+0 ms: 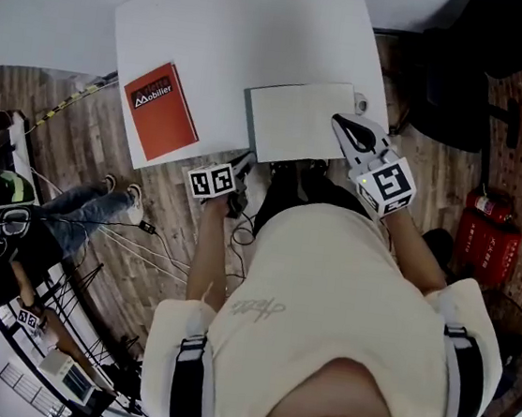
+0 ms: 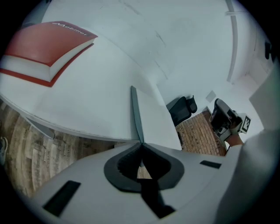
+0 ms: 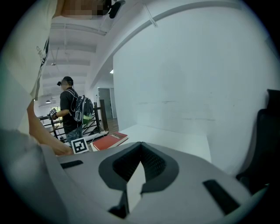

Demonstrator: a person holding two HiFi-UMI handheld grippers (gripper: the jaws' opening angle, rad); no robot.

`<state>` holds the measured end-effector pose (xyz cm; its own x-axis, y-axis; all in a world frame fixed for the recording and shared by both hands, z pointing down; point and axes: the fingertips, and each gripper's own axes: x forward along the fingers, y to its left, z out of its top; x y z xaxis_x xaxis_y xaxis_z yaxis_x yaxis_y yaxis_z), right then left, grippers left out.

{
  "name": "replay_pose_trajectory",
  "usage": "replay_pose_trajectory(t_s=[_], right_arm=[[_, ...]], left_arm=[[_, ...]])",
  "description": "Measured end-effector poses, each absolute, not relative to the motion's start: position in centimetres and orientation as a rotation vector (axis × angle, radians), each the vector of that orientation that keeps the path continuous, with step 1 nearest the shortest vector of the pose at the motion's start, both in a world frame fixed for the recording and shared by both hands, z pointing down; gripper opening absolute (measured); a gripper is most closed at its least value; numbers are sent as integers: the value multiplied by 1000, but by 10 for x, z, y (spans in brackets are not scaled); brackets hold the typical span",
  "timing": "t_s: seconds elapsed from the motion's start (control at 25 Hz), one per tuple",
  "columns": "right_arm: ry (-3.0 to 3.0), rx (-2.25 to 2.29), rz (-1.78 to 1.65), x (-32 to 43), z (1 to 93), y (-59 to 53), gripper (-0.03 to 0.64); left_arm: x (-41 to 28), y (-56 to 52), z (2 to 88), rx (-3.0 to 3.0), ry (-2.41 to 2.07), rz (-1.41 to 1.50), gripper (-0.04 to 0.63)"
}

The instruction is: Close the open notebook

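A: Foreground: a person in a cream shirt (image 1: 326,296) leans over the white table (image 1: 245,31), a tool in each hand. Where is the notebook?

B: The notebook (image 1: 300,123) is at the table's near edge, white page up, its near side hanging just past the rim. The left tool (image 1: 244,166) is closed on the near-left corner, where a grey-green edge (image 2: 136,113) runs into the jaws. The right tool (image 1: 345,126) is closed too, at the right-hand edge near the far corner, with a strip of white paper showing in its throat.

A: So which step is this?

B: The grip, I'd say — both tools have their hold and nothing is lifted clear yet. Whether that grey-green strip is cover or spine, I can't tell from here.

A: And next?

B: Likely one side lifted and swung across the fold onto the other, while the second tool lets go or stops the notebook sliding off the rim. Thin paper could crease if pulled both ways.

A: Any boxes or trays to mind?

B: None in sight — only a red book (image 1: 160,110), lying well to the left of the notebook.
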<state>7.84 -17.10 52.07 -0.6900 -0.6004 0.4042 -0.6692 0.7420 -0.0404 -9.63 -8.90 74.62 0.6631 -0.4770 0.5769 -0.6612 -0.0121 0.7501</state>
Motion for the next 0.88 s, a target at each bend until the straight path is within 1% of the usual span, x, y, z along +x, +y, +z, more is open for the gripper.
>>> replay_pose_trajectory(t_s=[0.24, 0.56, 0.88], right_arm=[[-2592, 1000, 258, 81, 516, -172, 8], [-2620, 1027, 259, 84, 513, -167, 8], [-2602, 1124, 276, 105, 510, -164, 8]], left_arm=[[-92, -91, 709, 1739, -878, 97, 23], [-58, -95, 650, 1877, -793, 47, 23], [-19, -99, 617, 1999, -715, 106, 23]])
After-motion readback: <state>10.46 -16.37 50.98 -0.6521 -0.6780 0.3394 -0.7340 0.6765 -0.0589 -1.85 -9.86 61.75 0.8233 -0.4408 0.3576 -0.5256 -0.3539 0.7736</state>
